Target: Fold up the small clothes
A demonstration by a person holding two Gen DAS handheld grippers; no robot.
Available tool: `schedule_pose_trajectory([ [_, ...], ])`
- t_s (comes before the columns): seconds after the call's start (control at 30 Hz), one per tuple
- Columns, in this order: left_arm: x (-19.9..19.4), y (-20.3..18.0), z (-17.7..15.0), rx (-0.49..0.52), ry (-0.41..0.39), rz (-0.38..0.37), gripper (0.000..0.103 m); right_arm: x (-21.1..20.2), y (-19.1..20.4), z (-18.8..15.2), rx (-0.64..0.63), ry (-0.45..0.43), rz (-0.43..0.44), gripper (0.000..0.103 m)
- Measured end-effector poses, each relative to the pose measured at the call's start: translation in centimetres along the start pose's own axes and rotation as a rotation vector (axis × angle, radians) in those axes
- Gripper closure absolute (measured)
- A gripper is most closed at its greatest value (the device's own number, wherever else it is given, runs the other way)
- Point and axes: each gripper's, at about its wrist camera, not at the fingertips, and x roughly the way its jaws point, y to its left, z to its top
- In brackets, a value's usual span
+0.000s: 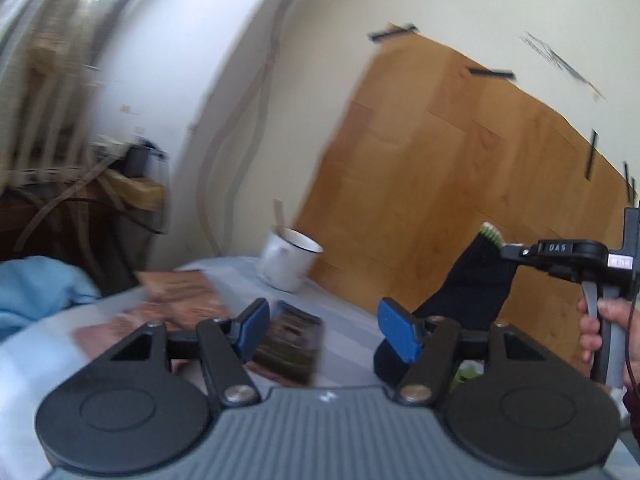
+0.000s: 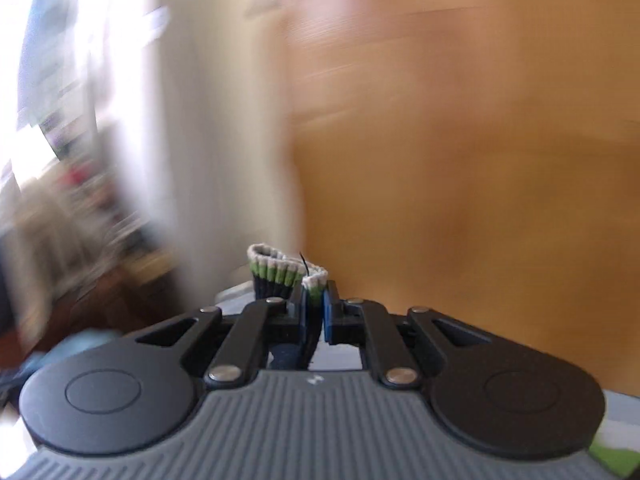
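A dark navy sock [image 1: 468, 284] with a green-and-white cuff hangs from my right gripper [image 1: 505, 249], lifted above the table at the right of the left wrist view. In the right wrist view the right gripper [image 2: 315, 314] is shut on the sock's cuff [image 2: 280, 270], which sticks up between and left of the blue pads. My left gripper [image 1: 324, 326] is open and empty, its right pad [image 1: 398, 330] close in front of the sock's lower end.
A white enamel mug [image 1: 290, 258] stands at the back of the white-covered table [image 1: 348, 332]. Dark coasters or cards [image 1: 292, 346] lie in front of it. A light blue cloth [image 1: 36, 292] is at the left. A wooden board [image 1: 460, 152] leans on the wall behind.
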Motion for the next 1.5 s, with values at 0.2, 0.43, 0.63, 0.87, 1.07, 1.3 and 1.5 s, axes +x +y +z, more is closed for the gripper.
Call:
schedule_pose_trajectory([
  [0.2,8.8,-6.8,-0.7,0.102,0.11,-0.1,0.041,-8.2,-13.8,-4.4,0.283,-0.097,-0.25,0.092],
  [0.43,21.5,-14.7,-5.2,0.258,0.392,-0.182,0.027,-12.9,-19.4,-15.0,0.509,-0.028,-0.304,0.092],
  [0.63,25.6,-17.2,-8.9,0.315,0.47,-0.103,0.093,-14.9,-20.8,-18.1,0.617,-0.111,-0.254,0.092],
  [0.87,26.5,-17.3,-10.4,0.369,0.423,-0.003,0.092,-12.4,-19.9,-19.5,0.505,0.092,-0.348,0.087],
  [1.07,25.7,-17.0,-9.6,0.372,0.386,0.024,0.061,-13.7,-18.5,-18.4,0.47,0.001,-0.444,0.059],
  [1.3,21.1,-18.0,-7.5,0.336,0.29,-0.104,0.067,-13.2,-15.7,-17.2,0.355,0.041,-0.284,0.064],
  [1.5,23.2,-20.0,-12.6,0.547,0.444,-0.044,0.067,-10.5,-18.4,-19.1,0.439,0.146,-0.308,0.09],
])
